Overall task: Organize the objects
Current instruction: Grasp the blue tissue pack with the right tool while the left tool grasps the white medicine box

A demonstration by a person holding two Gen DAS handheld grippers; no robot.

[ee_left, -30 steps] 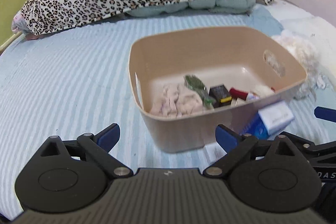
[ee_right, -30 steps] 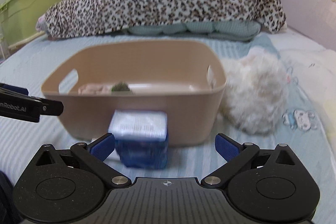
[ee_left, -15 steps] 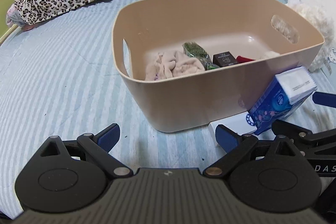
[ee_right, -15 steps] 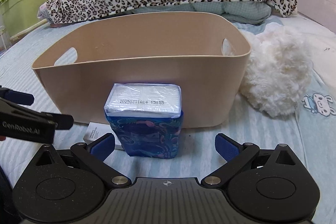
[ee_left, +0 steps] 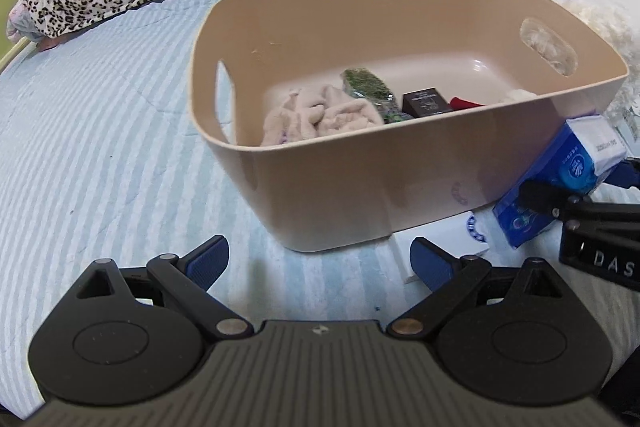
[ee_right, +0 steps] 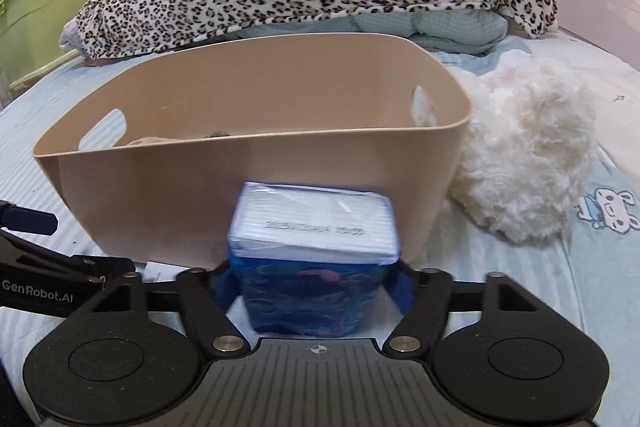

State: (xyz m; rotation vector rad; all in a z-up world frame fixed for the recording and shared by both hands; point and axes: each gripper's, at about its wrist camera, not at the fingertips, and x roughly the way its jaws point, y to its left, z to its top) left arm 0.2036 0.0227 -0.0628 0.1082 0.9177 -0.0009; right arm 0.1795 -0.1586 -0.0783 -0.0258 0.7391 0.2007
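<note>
1. Right claw (ee_right: 314, 291) clamped on the tissue pack (ee_right: 314, 247), fingers pressed to both its sides; pack just in front of the bin (ee_right: 256, 183), near wall touching or nearly so, low over the bed (ee_left: 100, 147).
2. Left claw (ee_left: 320, 259) spread wide and holding nothing, hovering over the bed, facing the bin's near corner.
3. Inside the bin: pale cloth (ee_left: 320, 115), green packet (ee_left: 366, 85), black box (ee_left: 426, 101), something red (ee_left: 464, 103) beside it.
4. White card (ee_left: 440, 247) flat on the bed under the pack, partly tucked against the bin; likely left for later.
5. Risk: soft pack squeezed out of shape and slipping from the fingers on the lift, since the grip sits on the lower half only.
6. Risk: pack catching the rim if raised too little before moving forward, tipping or shoving the light bin across the sheet.
7. Risk: the two claws bumping, being close together on the pack's left side.
8. Risk: release from too high, pack bouncing onto the black box or out toward the fluffy toy (ee_right: 528, 163).
</note>
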